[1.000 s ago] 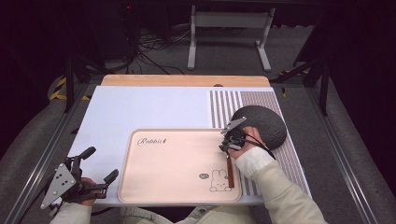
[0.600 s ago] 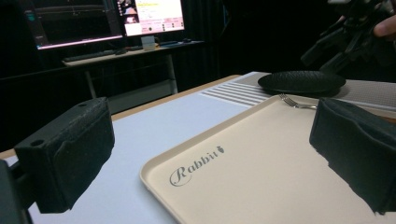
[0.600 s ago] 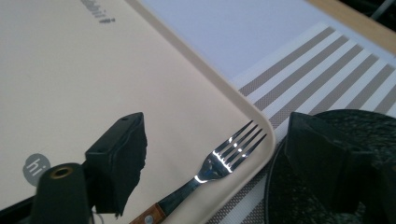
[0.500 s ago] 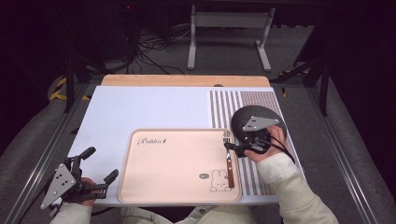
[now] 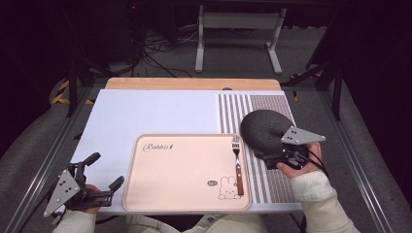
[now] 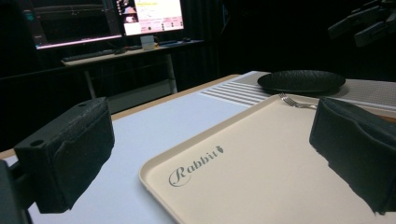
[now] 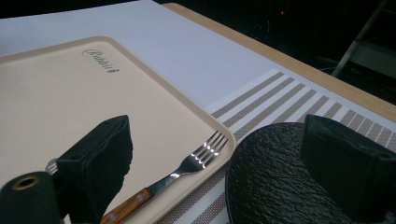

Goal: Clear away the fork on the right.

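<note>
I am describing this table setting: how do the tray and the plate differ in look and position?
The tray is pale peach, rectangular and smooth, with "Rabbit" lettering and a bunny drawing; the plate is black, round and rough-textured. The tray holds a fork along its right side; the plate carries nothing visible. The tray lies mostly on the white mat, the plate on the striped part. Both rest flat.

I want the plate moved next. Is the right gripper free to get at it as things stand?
Probably yes. The right gripper is open and holds nothing, and it sits right at the plate's near edge. The fork lies off to the side on the tray, so nothing blocks the way.
</note>
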A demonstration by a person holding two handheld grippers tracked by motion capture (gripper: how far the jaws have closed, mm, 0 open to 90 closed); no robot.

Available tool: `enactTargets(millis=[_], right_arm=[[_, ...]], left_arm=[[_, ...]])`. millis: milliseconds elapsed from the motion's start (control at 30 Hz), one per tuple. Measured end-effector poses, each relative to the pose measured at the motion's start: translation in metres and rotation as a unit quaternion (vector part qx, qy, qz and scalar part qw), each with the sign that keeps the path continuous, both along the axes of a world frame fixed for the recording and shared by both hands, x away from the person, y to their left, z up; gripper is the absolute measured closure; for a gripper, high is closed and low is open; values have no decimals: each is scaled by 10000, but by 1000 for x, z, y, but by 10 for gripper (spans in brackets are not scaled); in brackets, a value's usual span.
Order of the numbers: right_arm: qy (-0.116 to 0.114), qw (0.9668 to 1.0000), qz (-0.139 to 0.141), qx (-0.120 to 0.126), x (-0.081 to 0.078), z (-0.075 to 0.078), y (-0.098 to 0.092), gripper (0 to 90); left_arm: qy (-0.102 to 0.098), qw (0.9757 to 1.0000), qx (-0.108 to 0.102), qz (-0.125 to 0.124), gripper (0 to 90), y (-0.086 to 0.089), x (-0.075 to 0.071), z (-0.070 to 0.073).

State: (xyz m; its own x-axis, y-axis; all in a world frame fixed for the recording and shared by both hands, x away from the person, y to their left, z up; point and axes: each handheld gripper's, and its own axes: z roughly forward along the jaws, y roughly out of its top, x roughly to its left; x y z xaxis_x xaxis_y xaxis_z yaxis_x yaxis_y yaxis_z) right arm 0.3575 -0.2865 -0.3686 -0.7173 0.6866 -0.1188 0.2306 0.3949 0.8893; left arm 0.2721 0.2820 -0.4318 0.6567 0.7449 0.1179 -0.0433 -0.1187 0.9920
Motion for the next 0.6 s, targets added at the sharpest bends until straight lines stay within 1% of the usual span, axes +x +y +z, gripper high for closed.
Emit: enactTargets(millis=[100,133,167,200,300,467,600], right_arm=[[-66,9999,-31,136,-5,-1,-9,86],[-66,9999,-31,136,-5,-1,-9,86],[-118,9996,-51,232,-8,-3,-15,71],[-118,9996,-51,232,-8,-3,-15,71],[-189,9991,-76,378,-12,-5,-22,57],[-361,9977,-85,561,-18,-12,-33,41],[-518,9959,-119,737,-23,-17,-43,38]], left_arm=[[0,10000,-4,-1,3,0,0,0],[-15,10000,8,-2,3,0,1,0],[-13,10000,11,-8,3,0,1,0],[-12,10000,14,-11,3,0,1,0],[3,10000,11,-13,3,-1,1,0],[10,10000,3,-17,3,-1,2,0],[9,10000,9,-21,3,-1,2,0]])
